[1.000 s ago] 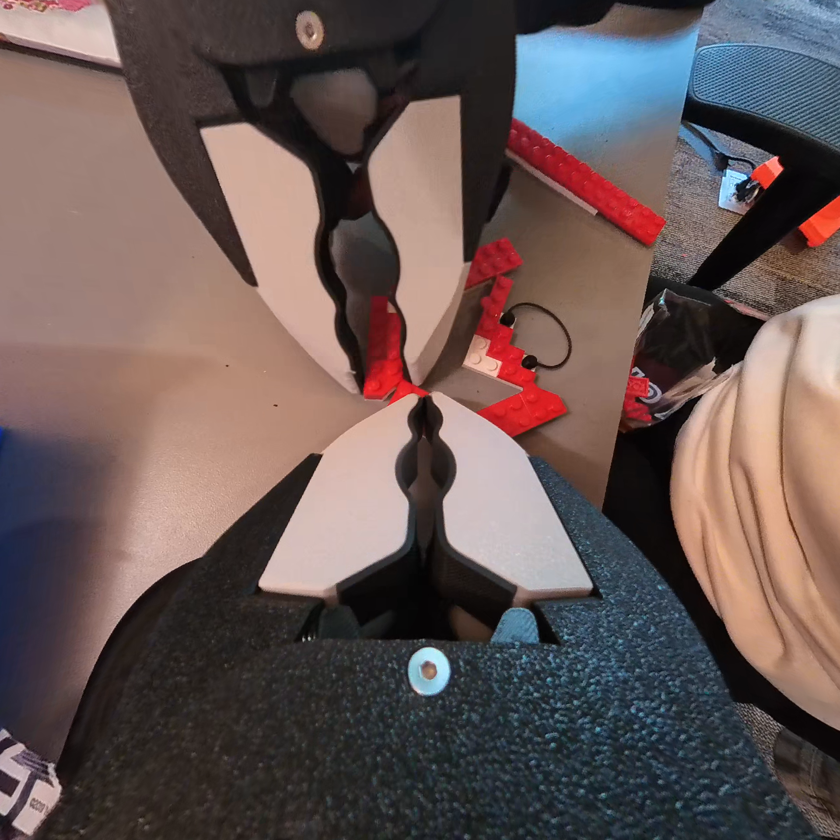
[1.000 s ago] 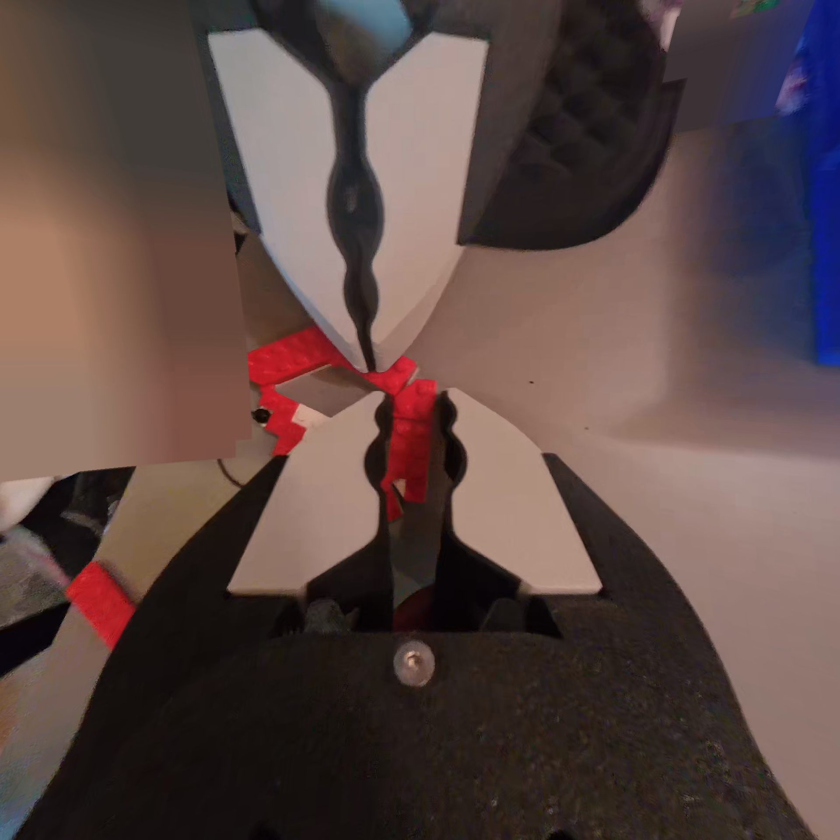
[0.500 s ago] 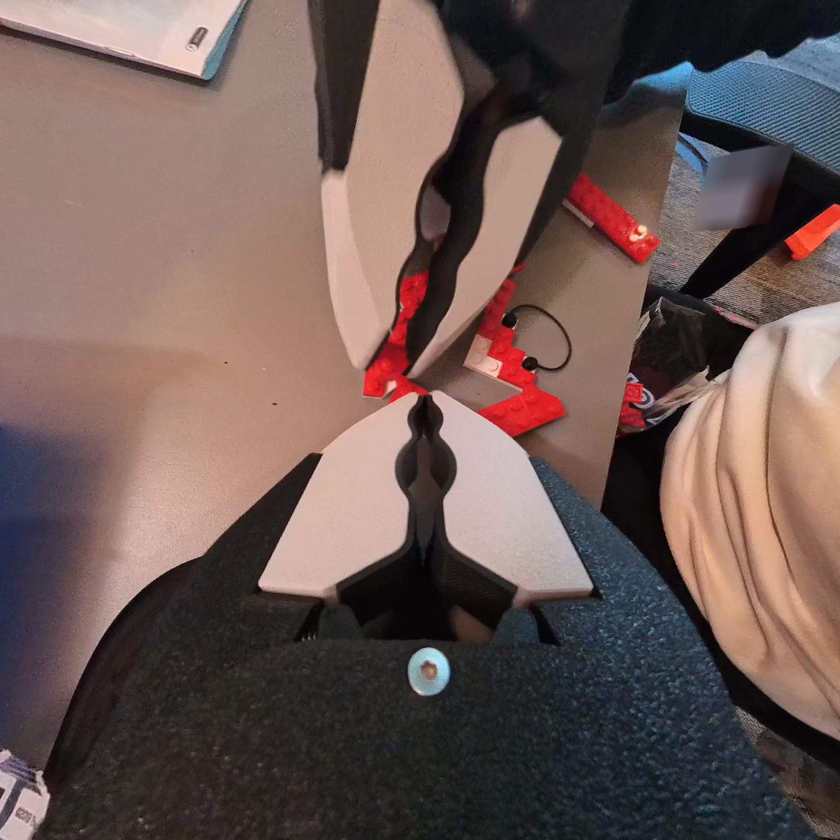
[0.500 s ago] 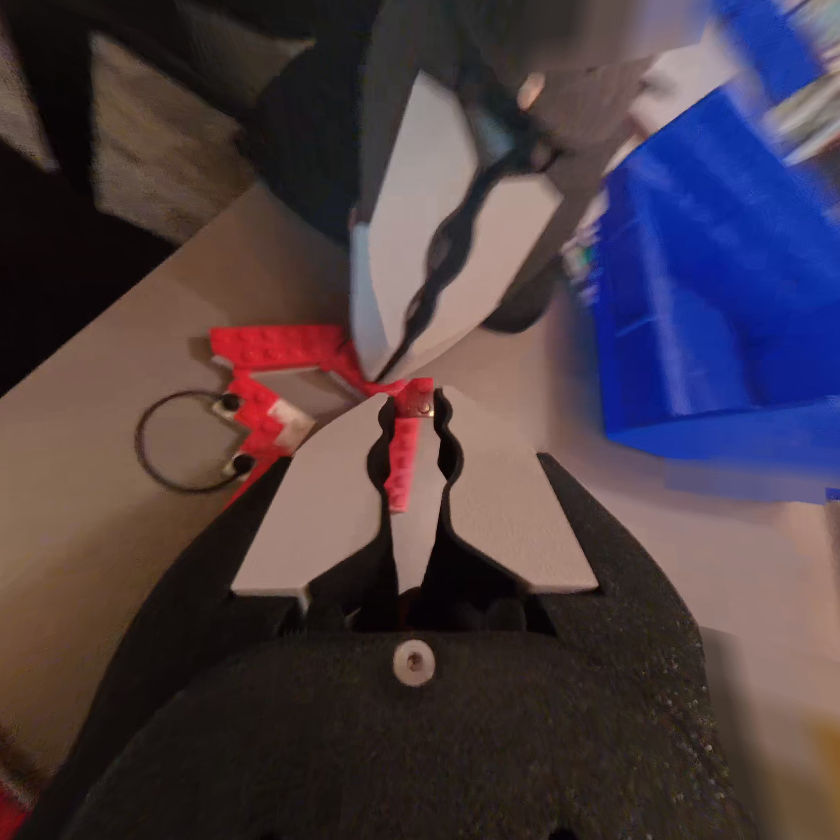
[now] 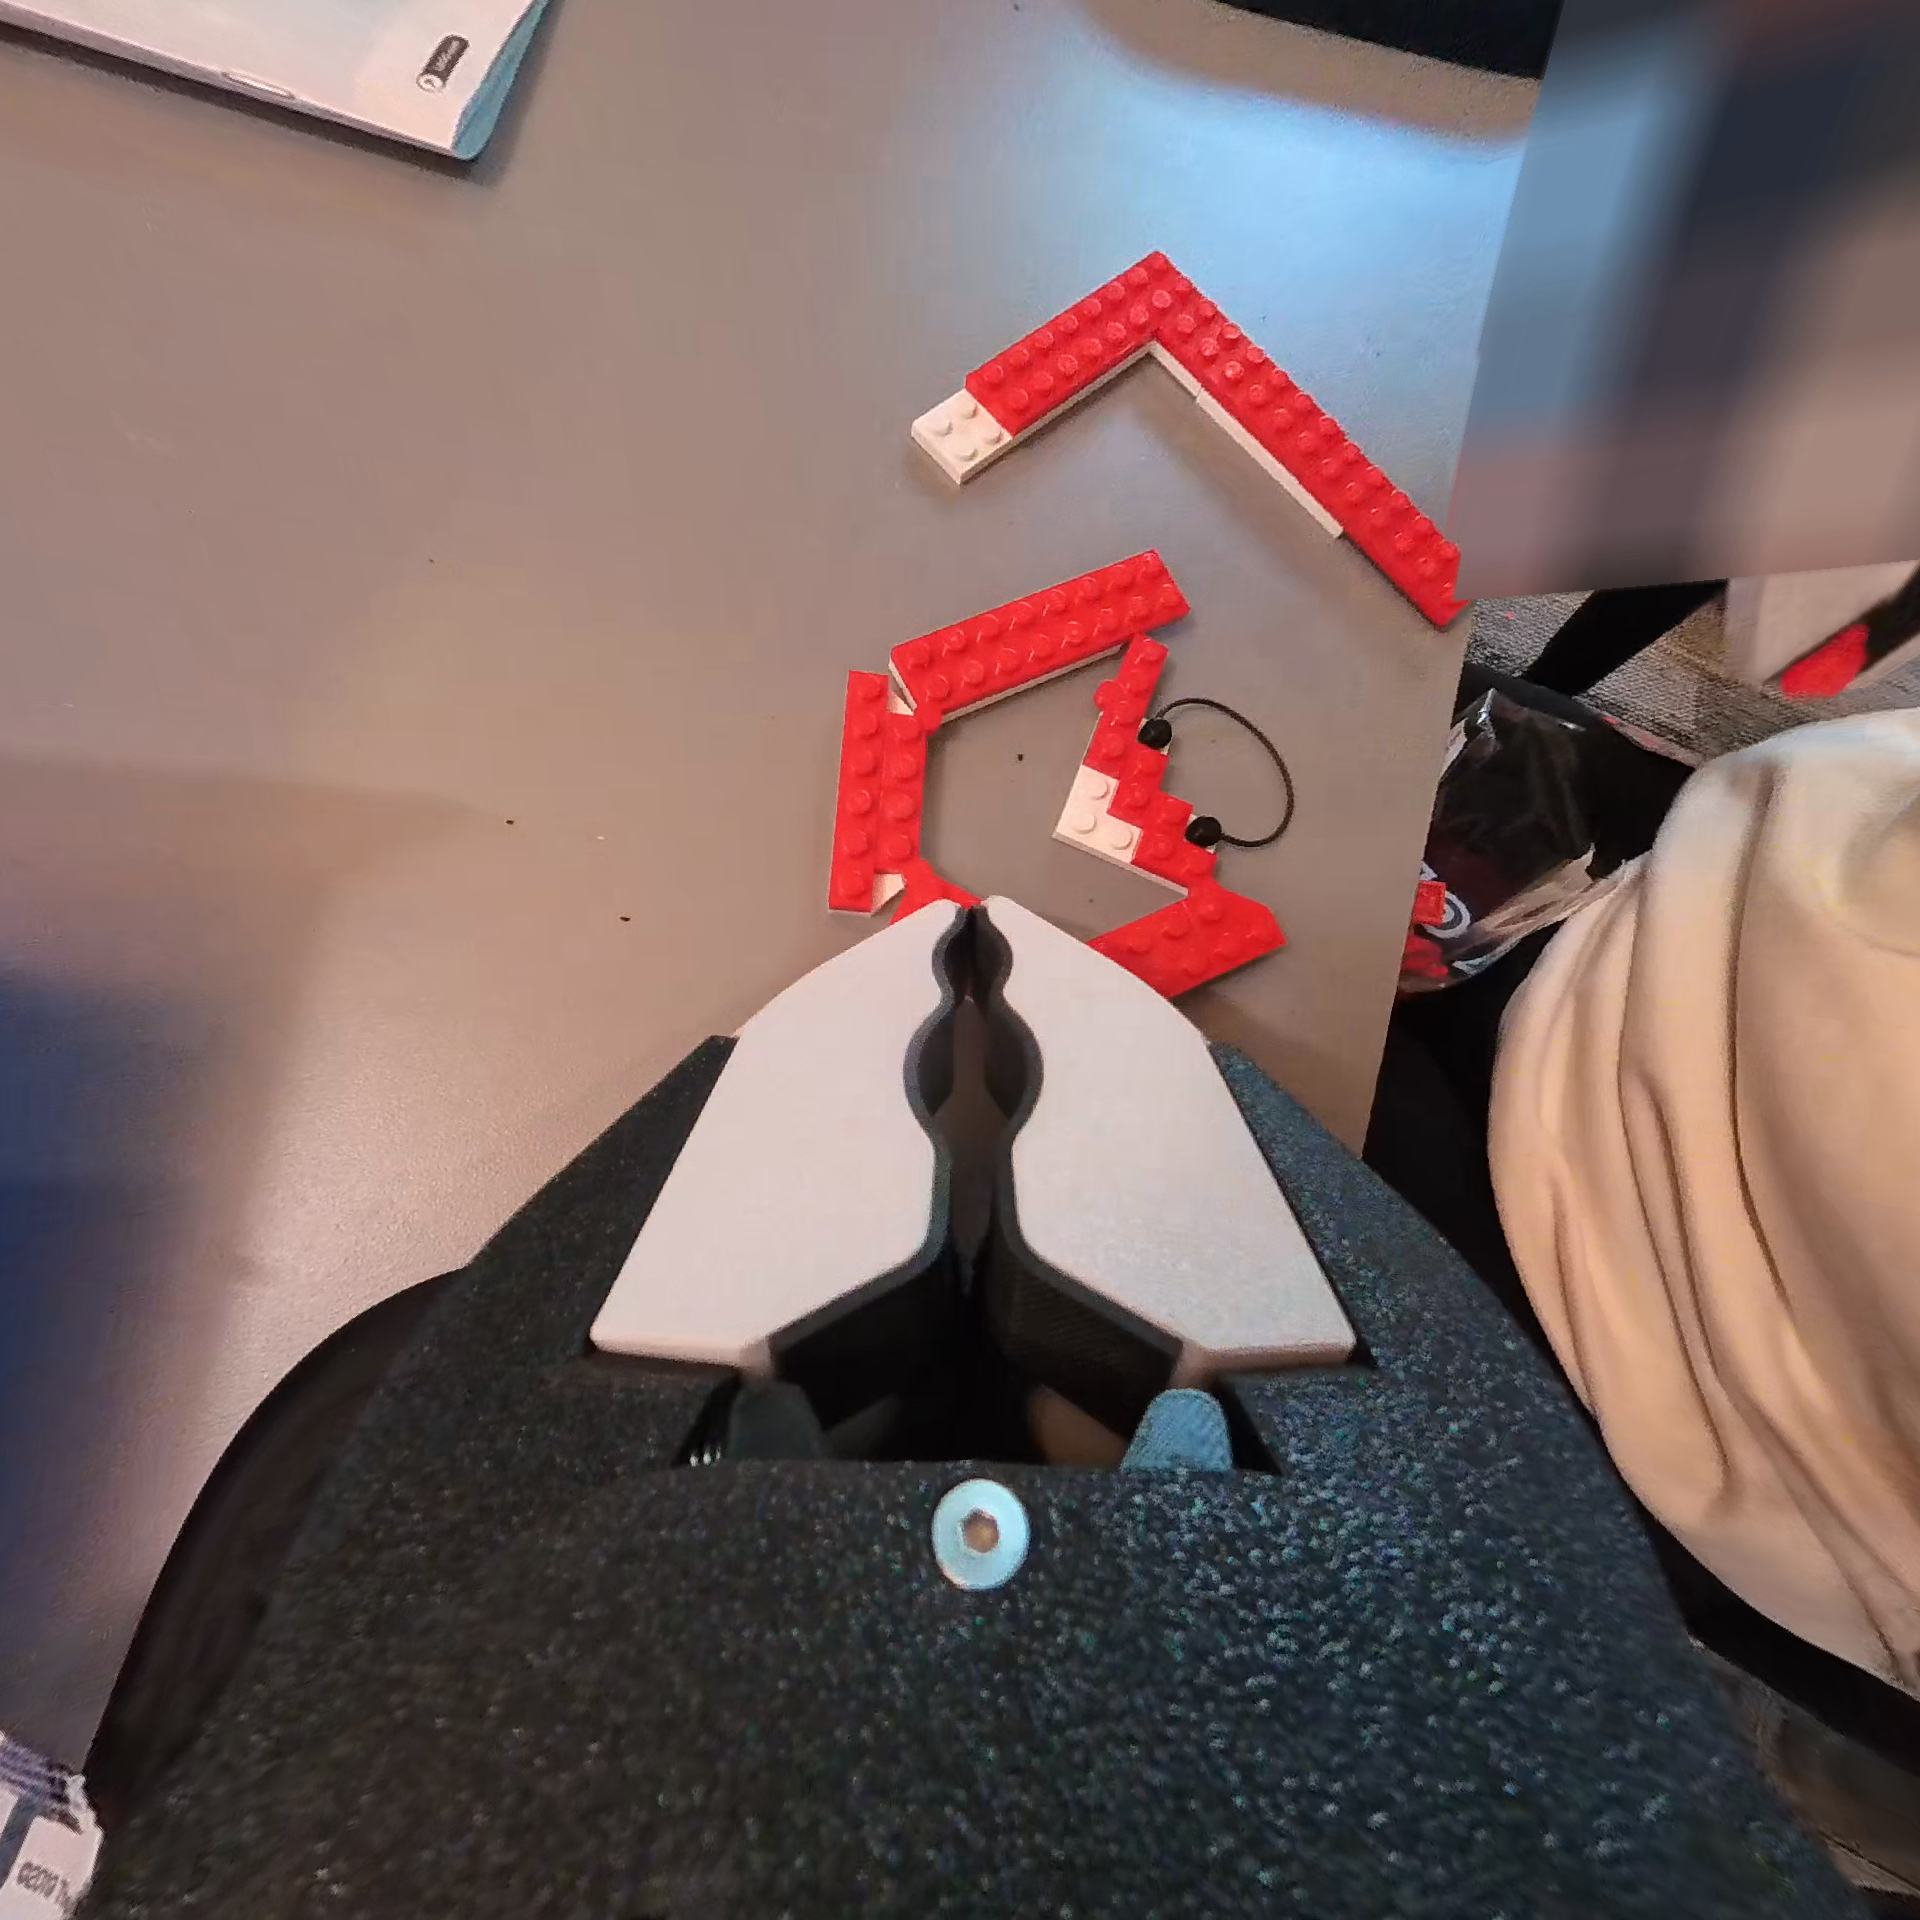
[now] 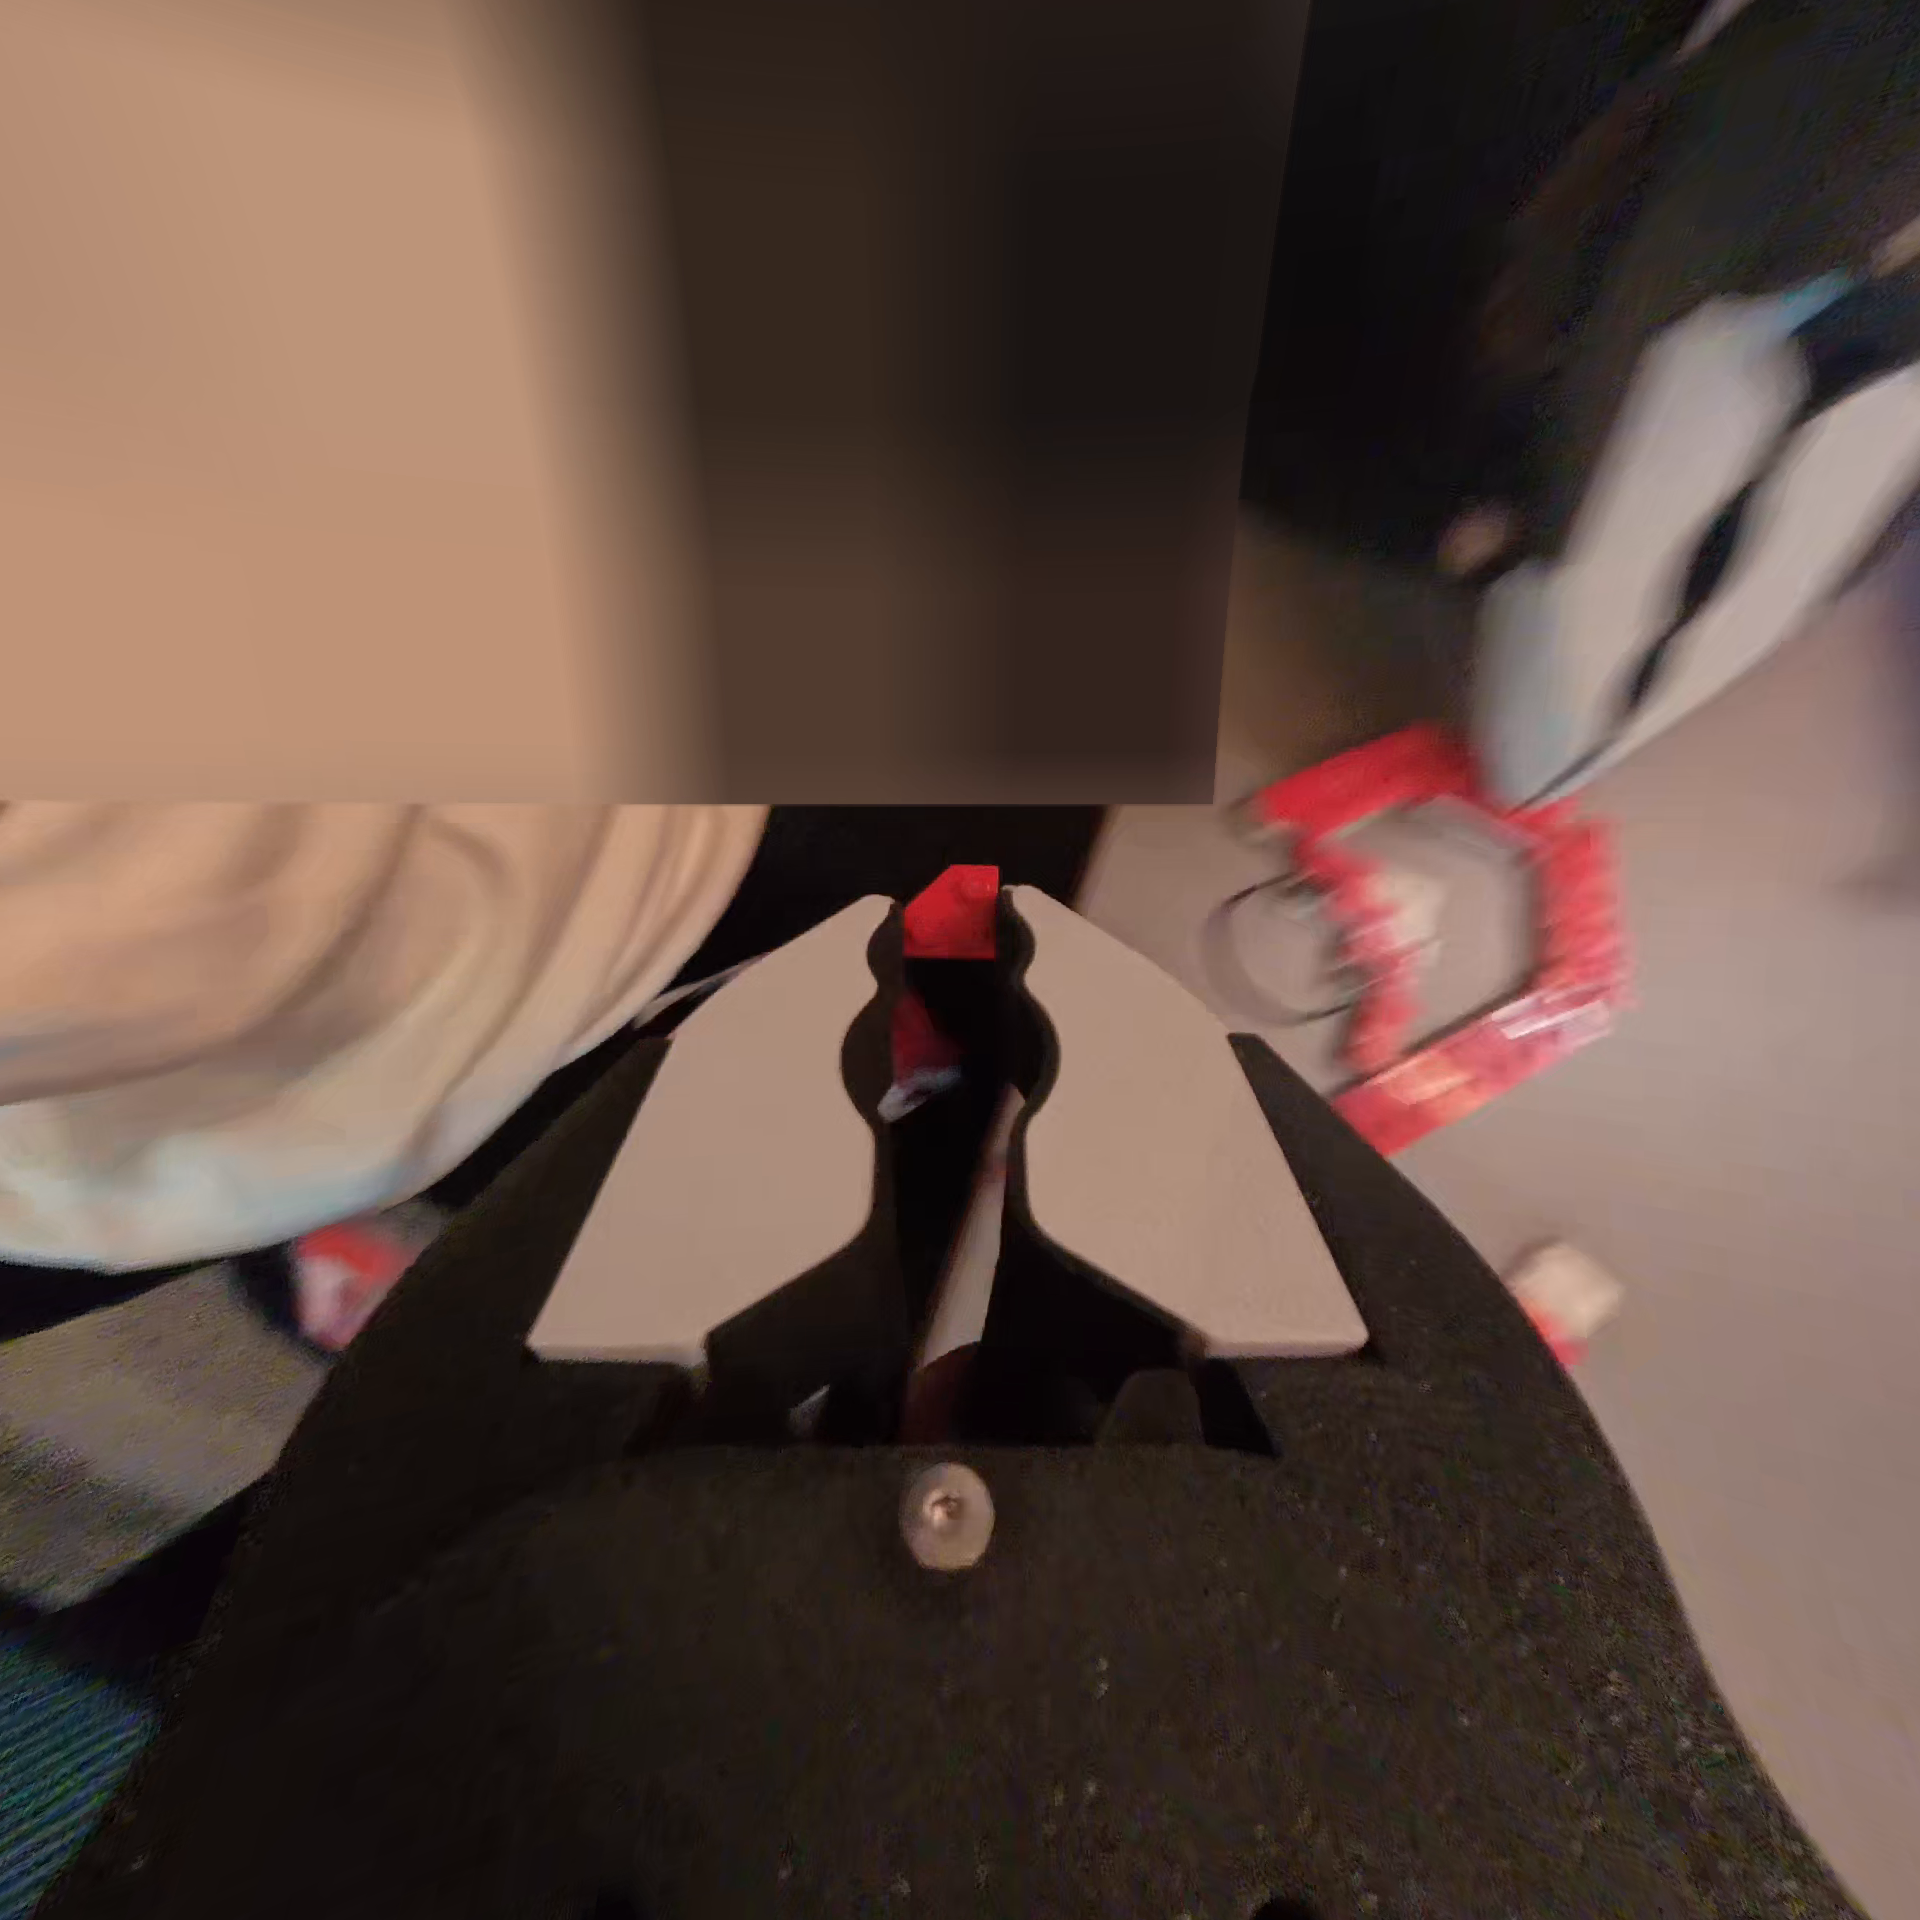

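Red plate [image 6: 951, 920] sits clamped in my right claw [image 6: 953, 902], tip poking out past the fingertips. Its long axis runs along my fingers, back into the gap toward the palm. The studded face is up and the cut corner points forward, away from the camera. Further back between the fingers I see more red and a pale strip, but I can't tell if that's the same piece. The right claw is off the grey table [image 5: 520, 520] and aimed at a person's cream clothing [image 6: 312, 987]. That view is blurry.

My left claw [image 5: 968, 914] has its jaws closed, only a thin slit showing. Its tips are against the near edge of the red brick ring [image 5: 1029, 634] lying flat on the table. I can't tell if they pinch a plate or just press there.

The ring is an open loop of red plates with a few white ones, gap in the near side. A black cord loop [image 5: 1262, 764] is pegged to its right side. Beyond it, apart, lies a red L-shaped strip [image 5: 1195, 332] with a white end, and far left there's a booklet corner [image 5: 312, 62]. A crinkly dark bag [image 5: 1507, 821] sits just off the table edge, on the right.
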`<state>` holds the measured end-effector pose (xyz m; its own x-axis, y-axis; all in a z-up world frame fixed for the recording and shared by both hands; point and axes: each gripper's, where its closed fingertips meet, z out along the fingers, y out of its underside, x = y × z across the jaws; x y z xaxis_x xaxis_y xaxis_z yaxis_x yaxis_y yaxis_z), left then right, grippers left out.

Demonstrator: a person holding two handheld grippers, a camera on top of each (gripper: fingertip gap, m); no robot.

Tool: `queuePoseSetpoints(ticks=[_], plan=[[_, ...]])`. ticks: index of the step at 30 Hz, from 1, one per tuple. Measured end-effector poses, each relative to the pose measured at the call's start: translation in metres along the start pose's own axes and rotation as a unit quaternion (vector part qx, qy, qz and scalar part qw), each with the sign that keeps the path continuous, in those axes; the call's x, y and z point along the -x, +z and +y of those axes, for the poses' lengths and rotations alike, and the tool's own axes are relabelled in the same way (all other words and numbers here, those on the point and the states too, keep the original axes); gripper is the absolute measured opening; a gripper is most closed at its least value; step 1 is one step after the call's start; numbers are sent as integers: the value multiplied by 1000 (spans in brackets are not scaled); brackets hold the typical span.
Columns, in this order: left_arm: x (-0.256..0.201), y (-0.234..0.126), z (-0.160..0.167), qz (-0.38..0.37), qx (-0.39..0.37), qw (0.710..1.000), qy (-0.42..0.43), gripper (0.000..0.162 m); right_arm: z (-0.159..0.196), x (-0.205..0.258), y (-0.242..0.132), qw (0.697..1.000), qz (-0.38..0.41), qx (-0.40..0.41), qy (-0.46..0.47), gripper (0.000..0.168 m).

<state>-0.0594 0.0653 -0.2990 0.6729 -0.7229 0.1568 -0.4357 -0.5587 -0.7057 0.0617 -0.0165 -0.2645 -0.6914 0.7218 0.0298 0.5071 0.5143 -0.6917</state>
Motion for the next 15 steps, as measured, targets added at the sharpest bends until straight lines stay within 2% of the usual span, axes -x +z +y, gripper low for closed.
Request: queuePoseSetpoints(ticks=[1,5,7,9,15], plan=[[0,0,0,1,0,1000,-1,0,15,17,7,999,-2,35,15,17],[0,0,0,-1,2,1000,1,0,61,34,33,988,64,103,91,17],[0,0,0,-1,2,1000,1,0,71,36,41,985,81,99,114,17],[0,0,0,2,2,1000,-1,0,74,38,45,983,85,93,132,26],[-8,-2,1,26,4,1000,16,1,64,37,38,986,100,69,118,26]])
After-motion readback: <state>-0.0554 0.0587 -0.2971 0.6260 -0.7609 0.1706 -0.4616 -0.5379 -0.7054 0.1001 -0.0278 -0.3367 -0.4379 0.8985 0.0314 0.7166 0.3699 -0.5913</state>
